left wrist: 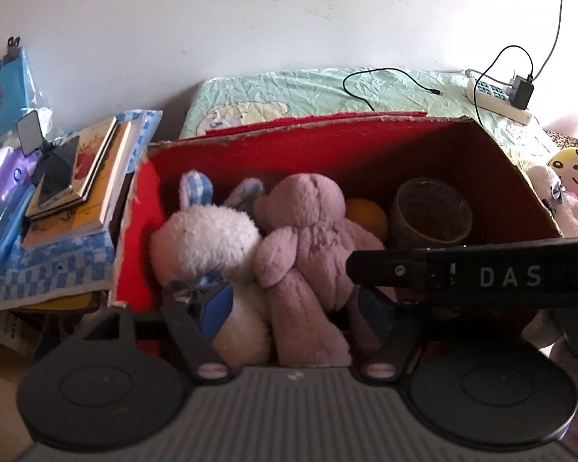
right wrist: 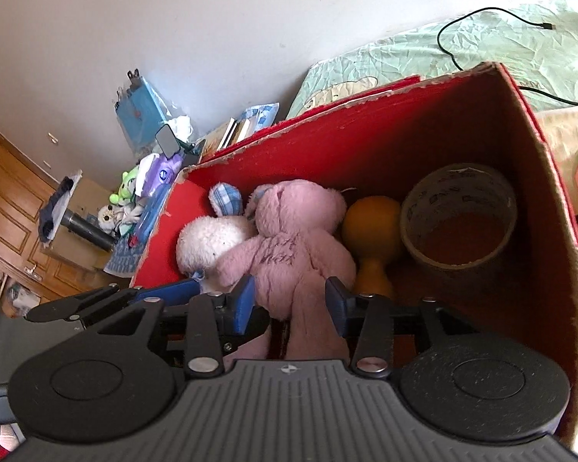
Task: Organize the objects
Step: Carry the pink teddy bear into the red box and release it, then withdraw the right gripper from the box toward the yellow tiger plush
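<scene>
Right gripper (right wrist: 291, 300) apart, straddling the pink plush (right wrist: 293, 246) lying inside the red box (right wrist: 443, 134) on the bed, beside the white bunny (right wrist: 208, 242). Left gripper (left wrist: 289, 308) also apart, over the same toys. Best withdrawn straight up, clear of fabric (nothing snagged, apparently). Box floor beneath the toys hidden; right fingertips partly cut off.
</scene>
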Motion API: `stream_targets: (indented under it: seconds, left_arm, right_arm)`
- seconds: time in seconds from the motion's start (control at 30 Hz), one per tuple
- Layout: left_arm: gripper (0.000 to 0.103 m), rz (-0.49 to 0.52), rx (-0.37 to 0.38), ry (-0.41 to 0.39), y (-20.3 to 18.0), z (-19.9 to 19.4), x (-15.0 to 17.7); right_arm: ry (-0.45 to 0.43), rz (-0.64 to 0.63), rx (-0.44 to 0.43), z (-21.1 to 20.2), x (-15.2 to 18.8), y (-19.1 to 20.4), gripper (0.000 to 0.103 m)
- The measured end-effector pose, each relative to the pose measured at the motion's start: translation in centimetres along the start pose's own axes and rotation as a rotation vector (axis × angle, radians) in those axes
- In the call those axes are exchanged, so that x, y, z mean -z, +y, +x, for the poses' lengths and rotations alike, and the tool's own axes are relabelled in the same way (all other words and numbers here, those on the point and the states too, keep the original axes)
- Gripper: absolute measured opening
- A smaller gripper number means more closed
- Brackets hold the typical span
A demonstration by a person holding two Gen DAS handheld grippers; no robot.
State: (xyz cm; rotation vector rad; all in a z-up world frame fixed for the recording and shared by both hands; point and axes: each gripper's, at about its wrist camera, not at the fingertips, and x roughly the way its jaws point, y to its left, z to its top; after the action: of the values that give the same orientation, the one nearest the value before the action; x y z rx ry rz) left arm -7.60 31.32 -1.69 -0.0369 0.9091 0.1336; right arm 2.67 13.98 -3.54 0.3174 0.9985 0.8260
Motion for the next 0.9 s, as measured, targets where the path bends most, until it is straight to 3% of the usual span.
stream_targets:
  seconds: [0.27,0.67,0.9]
  left_arm:
    - [0.075,0.01,-0.082,-0.001,-0.9,-0.8,-0.4]
    - [0.084,0.029,-0.127,0.022,-3.5,-0.7,-0.6]
    - [0.086,0.038,-0.143,0.021,-5.5,-1.0,-0.5]
  right_arm:
    - [-0.006,0.05,0.003,-0.5,0.4,-0.8,0.044]
    - [-0.093,-0.05,0.082,-3.5,1.1,-0.4,0.043]
    - [-0.118,-0.076,0.047,-5.2,1.4,-0.8,0.04]
